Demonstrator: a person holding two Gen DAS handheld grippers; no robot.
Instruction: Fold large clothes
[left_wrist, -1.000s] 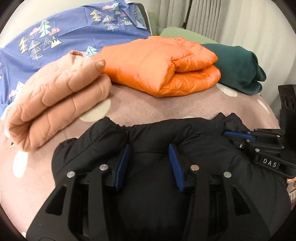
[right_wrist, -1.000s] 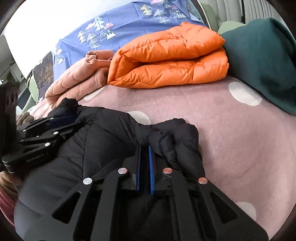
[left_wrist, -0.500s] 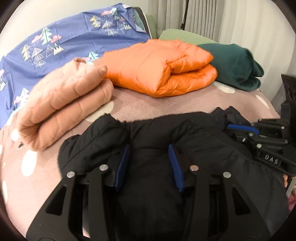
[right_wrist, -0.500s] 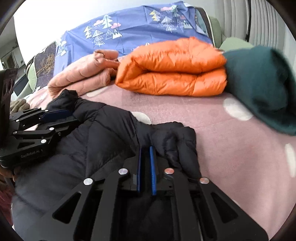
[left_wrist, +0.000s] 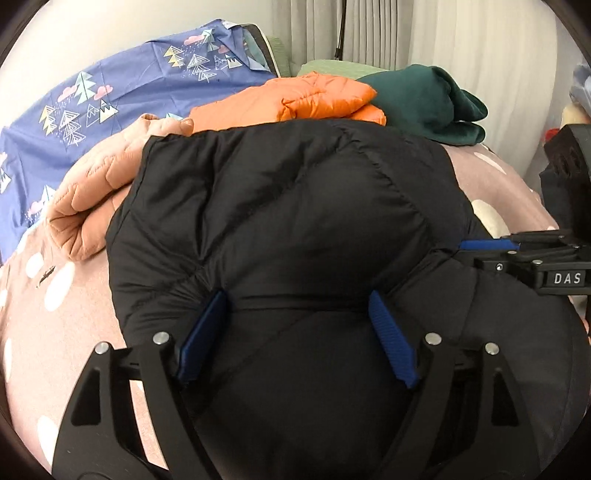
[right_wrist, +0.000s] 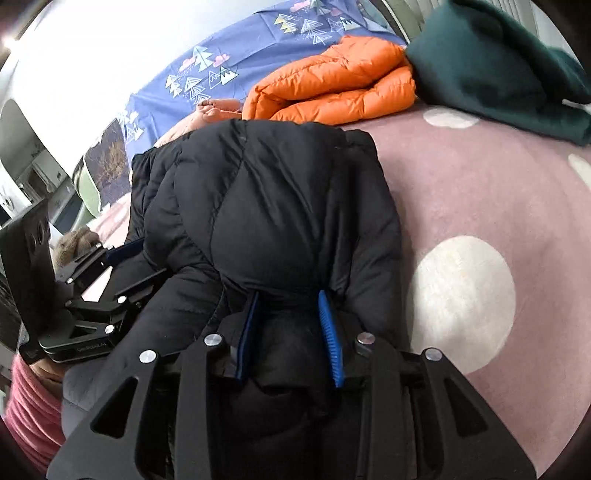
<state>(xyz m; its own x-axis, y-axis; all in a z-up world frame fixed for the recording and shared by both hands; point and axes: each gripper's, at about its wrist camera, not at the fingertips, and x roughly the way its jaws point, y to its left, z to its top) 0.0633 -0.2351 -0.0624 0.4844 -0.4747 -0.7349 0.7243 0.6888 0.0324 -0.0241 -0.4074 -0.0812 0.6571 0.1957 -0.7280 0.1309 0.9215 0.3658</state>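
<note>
Black jacket (left_wrist: 295, 221) between opening jaws

Left wrist view: I look forward and down along my left tongs (left_wrist: 297, 334), close over the black jacket (left_wrist: 288, 221).
Right wrist view: same tilt along my right tongs (right_wrist: 290, 334), equally close over it.
Shared: black jacket, orange jacket (left_wrist: 295, 99) beyond it, each other's tongs.

Bright, soft daylight; fisheye warp w/ dark corners, slight blur.
</note>
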